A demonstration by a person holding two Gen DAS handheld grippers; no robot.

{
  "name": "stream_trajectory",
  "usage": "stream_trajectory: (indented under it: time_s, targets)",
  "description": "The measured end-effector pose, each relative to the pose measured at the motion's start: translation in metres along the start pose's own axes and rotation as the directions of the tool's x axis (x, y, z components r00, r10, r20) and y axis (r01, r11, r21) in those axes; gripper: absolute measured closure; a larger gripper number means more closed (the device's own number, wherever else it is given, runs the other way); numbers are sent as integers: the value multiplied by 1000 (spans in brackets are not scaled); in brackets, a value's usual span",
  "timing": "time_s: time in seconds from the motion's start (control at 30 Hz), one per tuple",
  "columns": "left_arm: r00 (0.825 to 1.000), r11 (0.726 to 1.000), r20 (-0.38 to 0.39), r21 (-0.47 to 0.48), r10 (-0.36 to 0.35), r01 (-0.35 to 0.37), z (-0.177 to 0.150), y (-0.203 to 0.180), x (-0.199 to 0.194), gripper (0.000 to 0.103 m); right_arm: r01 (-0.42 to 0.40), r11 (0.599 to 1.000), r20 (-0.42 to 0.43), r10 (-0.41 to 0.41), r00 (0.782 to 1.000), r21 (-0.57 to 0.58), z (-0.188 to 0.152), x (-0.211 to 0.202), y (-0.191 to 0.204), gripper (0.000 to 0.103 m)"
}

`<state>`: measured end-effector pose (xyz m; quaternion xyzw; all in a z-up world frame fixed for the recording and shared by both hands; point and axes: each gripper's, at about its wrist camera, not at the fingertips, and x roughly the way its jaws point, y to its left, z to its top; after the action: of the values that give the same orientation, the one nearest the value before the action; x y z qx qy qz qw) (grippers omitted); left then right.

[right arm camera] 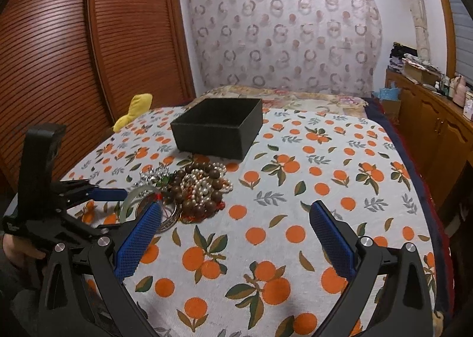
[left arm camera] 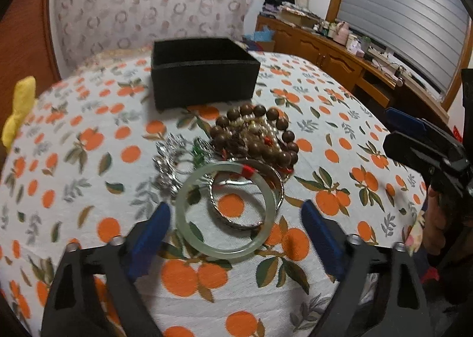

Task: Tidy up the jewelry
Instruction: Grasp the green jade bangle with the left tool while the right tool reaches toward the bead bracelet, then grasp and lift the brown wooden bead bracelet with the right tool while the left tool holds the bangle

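- Jewelry (left arm camera: 254, 142) is lying heaped on the bed (left arm camera: 340, 183) before a black box (left arm camera: 204, 71).
- Left hand-held gripper (left arm camera: 236, 236) is hovering spread, framing the jade bangle (left arm camera: 226, 210).
- Right hand-held gripper (right arm camera: 236, 236) is waiting spread, empty.

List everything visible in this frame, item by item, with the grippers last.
box: one, black, open, far side of bedspread
wooden bead bracelet: one, brown, in the pile before the box
pearl strands: count unclear, cream, inside the bead ring
jade bangle: one, pale green, red wrap, nearest the left gripper
metal bangles: count unclear, silver, overlapping the jade bangle
silver pieces: count unclear, left of pile
bedspread: white, orange-fruit print
yellow plush: one, bed's left edge
left gripper: open
right gripper: open
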<state>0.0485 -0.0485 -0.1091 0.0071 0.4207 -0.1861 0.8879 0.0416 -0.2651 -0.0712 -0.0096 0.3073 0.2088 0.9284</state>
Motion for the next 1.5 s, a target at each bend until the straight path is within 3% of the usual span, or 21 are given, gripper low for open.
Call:
stream_trajectory:
  time_s: [0.2, 0.3, 0.37, 0.53, 0.67, 0.9, 1.17, 1.33, 1.5]
  targets:
    - [1000, 999, -9, 35, 28, -28, 0, -6, 10, 23, -13, 1000, -26, 13, 1000, -11, -3, 9, 2, 2]
    - [999, 998, -2, 39, 50, -50, 0, -5, 9, 34, -21, 1000, -34, 20, 999, -23, -3, 13, 4, 2]
    - [1000, 999, 6, 22, 26, -26, -1, -1, 5, 34, -28, 999, -41, 27, 999, -38, -3, 15, 6, 3]
    - [998, 1000, 60, 2, 22, -22, -3, 4, -10, 34, -76, 995, -82, 70, 994, -71, 1, 29, 14, 21]
    - [994, 999, 107, -23, 26, -24, -2, 13, -25, 34, -120, 988, -116, 108, 987, -100, 4, 42, 24, 45]
    - [990, 998, 133, -49, 48, -41, 0, 26, -35, 34, -179, 969, -161, 151, 975, -172, 11, 64, 47, 74]
    - [988, 997, 144, -66, 55, -46, -3, 35, -37, 34, -231, 947, -216, 183, 959, -221, 19, 84, 62, 85]
    - [988, 997, 143, -65, 55, -46, -3, 36, -38, 34, -212, 954, -257, 155, 954, -213, 21, 101, 61, 85]
    - [988, 997, 144, -67, 55, -46, -2, 36, -38, 34, -234, 953, -269, 178, 947, -194, 20, 103, 57, 85]
